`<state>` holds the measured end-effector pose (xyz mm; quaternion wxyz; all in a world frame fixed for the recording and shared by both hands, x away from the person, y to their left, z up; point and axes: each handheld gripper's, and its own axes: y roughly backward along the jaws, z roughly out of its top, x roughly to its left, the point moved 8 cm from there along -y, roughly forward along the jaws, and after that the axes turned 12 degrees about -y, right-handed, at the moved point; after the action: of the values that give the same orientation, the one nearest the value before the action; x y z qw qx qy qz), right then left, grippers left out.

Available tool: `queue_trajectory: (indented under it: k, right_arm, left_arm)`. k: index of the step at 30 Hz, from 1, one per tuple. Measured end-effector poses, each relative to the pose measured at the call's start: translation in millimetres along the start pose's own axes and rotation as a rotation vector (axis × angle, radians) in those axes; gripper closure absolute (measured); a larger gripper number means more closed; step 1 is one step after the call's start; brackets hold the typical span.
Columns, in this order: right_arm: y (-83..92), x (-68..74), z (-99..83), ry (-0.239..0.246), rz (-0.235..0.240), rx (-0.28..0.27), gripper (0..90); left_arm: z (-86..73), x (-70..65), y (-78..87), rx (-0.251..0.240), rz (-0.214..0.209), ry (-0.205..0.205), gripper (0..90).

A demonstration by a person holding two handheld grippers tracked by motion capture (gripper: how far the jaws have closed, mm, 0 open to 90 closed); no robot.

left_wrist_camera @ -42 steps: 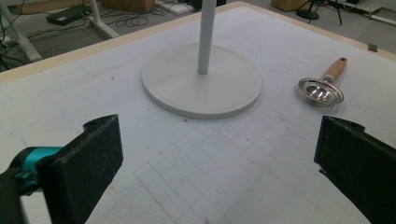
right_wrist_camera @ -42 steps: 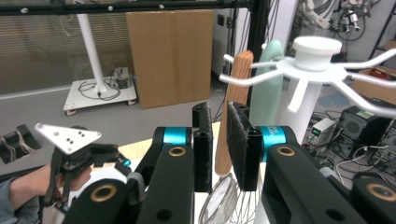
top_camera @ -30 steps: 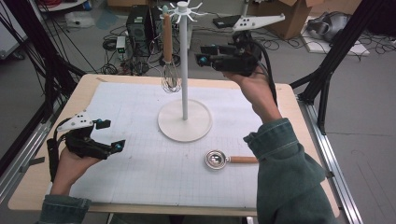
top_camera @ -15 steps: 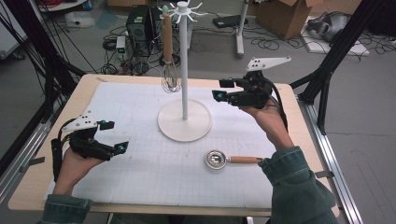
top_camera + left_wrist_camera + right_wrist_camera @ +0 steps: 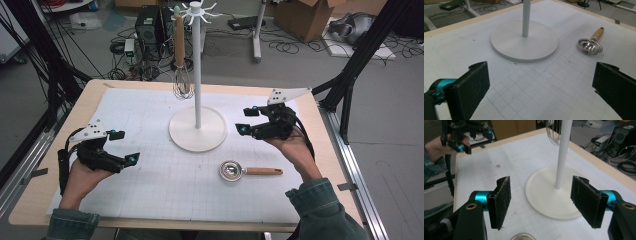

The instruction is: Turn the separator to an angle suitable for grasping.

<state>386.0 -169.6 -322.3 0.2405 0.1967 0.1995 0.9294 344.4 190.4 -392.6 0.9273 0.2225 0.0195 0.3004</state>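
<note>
Right gripper (image 5: 246, 120), jaws just opening, above strainer (image 5: 231, 171)

right gripper (image 5: 246, 120): dropped from up by the stand's pole (image 5: 197, 65) to low over the table, just right of the stand base (image 5: 197, 129)
jaws: have just been opening, nothing between them

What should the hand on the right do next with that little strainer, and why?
Probably lower the right gripper toward the strainer and line up on its wooden handle. The jaws have just been opening with nothing between them, the strainer lies loose on the mat, and the whisk already hangs on the stand.
</note>
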Motion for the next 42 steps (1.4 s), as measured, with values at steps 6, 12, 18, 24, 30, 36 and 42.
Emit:
queue_trajectory:
  k: [6, 12, 18, 24, 30, 36, 42]
  right_arm:
    - [3.1, -8.4, -34.1, -0.002, -0.018, 0.039, 31.3]
    - [0.8, -14.2, -61.2, -0.002, -0.026, 0.092, 31.3]
    - [-6.7, -16.5, -83.6, 0.015, -0.033, 0.161, 31.4]
    - [-11.0, -23.1, -106.6, 0.003, -0.047, 0.215, 31.9]
    - [-12.6, -31.2, -127.8, -0.011, -0.053, 0.252, 34.6]
    - [-14.4, -36.7, -143.5, -0.005, -0.059, 0.288, 38.9]
    - [-21.8, -39.6, -158.0, 0.015, -0.058, 0.349, 43.9]
  left_arm:
    - [-1.7, -1.2, -3.9, 0.004, -0.007, 0.003, 1.7]
    - [-2.4, -1.5, -3.6, 0.007, -0.007, 0.001, 1.7]
    - [-1.9, -1.0, -1.9, 0.005, -0.004, -0.001, 1.7]
    - [-2.4, -0.6, -1.8, 0.005, -0.004, 0.002, 1.7]
    - [-2.7, -0.3, -1.8, 0.004, -0.003, 0.006, 1.7]
    - [-2.9, -0.9, -2.4, 0.006, -0.006, 0.005, 1.7]
    - [-3.0, -0.9, -2.9, 0.006, -0.009, 0.003, 1.7]
